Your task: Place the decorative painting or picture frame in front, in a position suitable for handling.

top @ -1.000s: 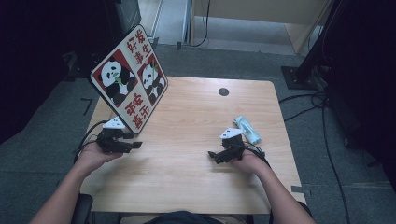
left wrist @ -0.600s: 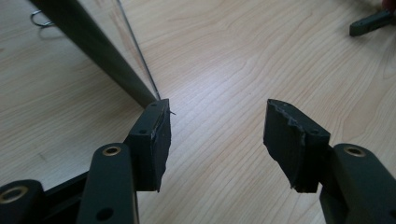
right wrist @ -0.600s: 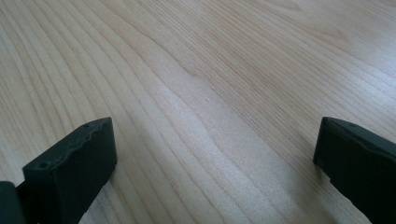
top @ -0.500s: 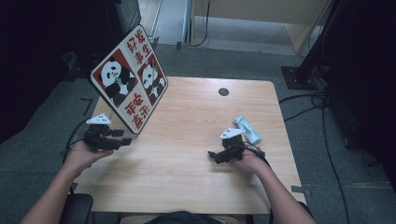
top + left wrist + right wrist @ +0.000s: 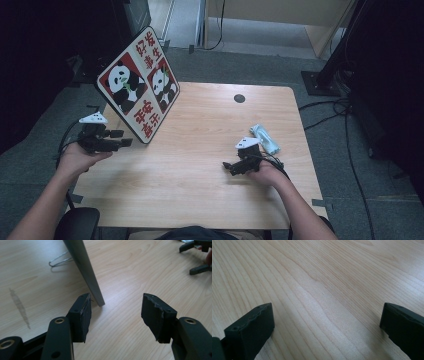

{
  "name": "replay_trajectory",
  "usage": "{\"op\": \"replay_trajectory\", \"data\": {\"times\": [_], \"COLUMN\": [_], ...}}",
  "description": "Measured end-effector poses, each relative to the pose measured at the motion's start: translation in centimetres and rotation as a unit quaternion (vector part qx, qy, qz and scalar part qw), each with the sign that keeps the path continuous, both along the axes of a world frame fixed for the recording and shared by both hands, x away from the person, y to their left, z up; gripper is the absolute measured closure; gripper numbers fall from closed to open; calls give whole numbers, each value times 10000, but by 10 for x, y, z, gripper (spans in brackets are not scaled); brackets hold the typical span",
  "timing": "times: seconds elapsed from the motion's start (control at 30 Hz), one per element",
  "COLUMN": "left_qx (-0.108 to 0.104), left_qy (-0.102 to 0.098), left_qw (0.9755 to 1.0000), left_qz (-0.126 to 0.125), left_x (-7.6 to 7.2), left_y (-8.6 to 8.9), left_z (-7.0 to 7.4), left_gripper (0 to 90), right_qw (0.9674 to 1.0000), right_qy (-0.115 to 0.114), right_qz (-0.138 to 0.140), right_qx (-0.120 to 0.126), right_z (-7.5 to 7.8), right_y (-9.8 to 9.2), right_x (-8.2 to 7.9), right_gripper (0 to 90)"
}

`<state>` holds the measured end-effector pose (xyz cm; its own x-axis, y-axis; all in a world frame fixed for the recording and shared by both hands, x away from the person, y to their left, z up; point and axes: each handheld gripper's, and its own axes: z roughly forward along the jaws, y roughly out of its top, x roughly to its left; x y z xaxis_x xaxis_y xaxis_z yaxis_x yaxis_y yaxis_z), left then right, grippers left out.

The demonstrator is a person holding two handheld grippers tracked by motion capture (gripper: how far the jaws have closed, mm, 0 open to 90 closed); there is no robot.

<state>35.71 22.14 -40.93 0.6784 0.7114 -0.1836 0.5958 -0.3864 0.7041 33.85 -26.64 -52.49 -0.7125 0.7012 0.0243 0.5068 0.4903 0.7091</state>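
Note:
A square sign board [image 5: 140,95] with two pandas and red characters stands tilted on the table's left side; its grey edge [image 5: 85,267] and wire stand [image 5: 58,261] show in the left gripper view. My left gripper [image 5: 122,138] hangs by the table's left edge, pointing at the board's lower corner. It is open [image 5: 116,300]; its jaws have just been closing slightly, with nothing between them. My right gripper [image 5: 229,168] rests low over the table's right side, open [image 5: 327,312], with bare wood between its jaws.
A light blue-and-white packet [image 5: 265,139] lies just behind the right hand. A black round plug [image 5: 239,98] sits in the wooden table [image 5: 200,200] near its far edge. Cables run over the floor at the right. A grey smear [image 5: 20,307] marks the wood.
My left hand has drawn back to the left and risen a little, away from the board's lower corner. The right hand has stayed put.

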Motion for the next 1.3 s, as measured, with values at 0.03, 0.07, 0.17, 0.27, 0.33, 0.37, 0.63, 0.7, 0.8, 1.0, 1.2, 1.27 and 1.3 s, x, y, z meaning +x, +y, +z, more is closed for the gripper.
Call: {"op": "replay_trajectory", "data": {"times": [0.03, 0.07, 0.17, 0.27, 0.33, 0.37, 0.63, 0.7, 0.8, 1.0, 1.2, 1.27, 1.3], "left_qx": [-29, -23, -59, -165, -214, -206, -214, -192, -243, -198, -151, -154, -138], "left_qy": [0, -15, -53, -75, -78, -87, -127, -129, -104, -147, -138, -120, -114], "left_qw": [10000, 10000, 9999, 9996, 9994, 9994, 9989, 9989, 9986, 9984, 9984, 9983, 9982], "left_qz": [35, 51, 137, 195, 251, 255, 389, 406, 455, 516, 522, 540, 572], "left_x": [1, 3, 8, 13, 17, 18, 30, 32, 37, 46, 56, 58, 63], "left_y": [1, 2, 5, 8, 9, 10, 13, 13, 14, 15, 14, 15, 16], "left_z": [2, 4, 12, 19, 23, 25, 39, 41, 45, 56, 69, 72, 78], "left_gripper": [416, 418, 421, 421, 423, 430, 446, 457, 466, 468, 480, 484, 483], "right_qw": [10000, 10000, 10000, 10000, 10000, 10000, 10000, 10000, 10000, 10000, 10000, 10000, 10000], "right_qy": [0, -2, -1, -1, -5, 0, -13, -10, -8, -12, -8, -9, -8], "right_qz": [-2, -4, -1, -3, 0, 0, 7, 5, 3, 2, -2, -3, -4], "right_qx": [0, 0, -1, -2, -6, 1, -3, -1, 0, -2, -6, -6, -7], "right_z": [0, 0, 0, 0, 0, 0, 0, 0, 0, 0, 0, 0, 0], "right_y": [0, 0, 0, 0, 0, 0, 0, 0, 0, 0, 0, 0, 0], "right_x": [0, 0, 0, 0, 0, 0, 0, 0, 0, 0, 0, 0, 0], "right_gripper": [0, 0, 0, 0, 0, 0, 0, 0, 0, 0, 0, 0, 0]}}
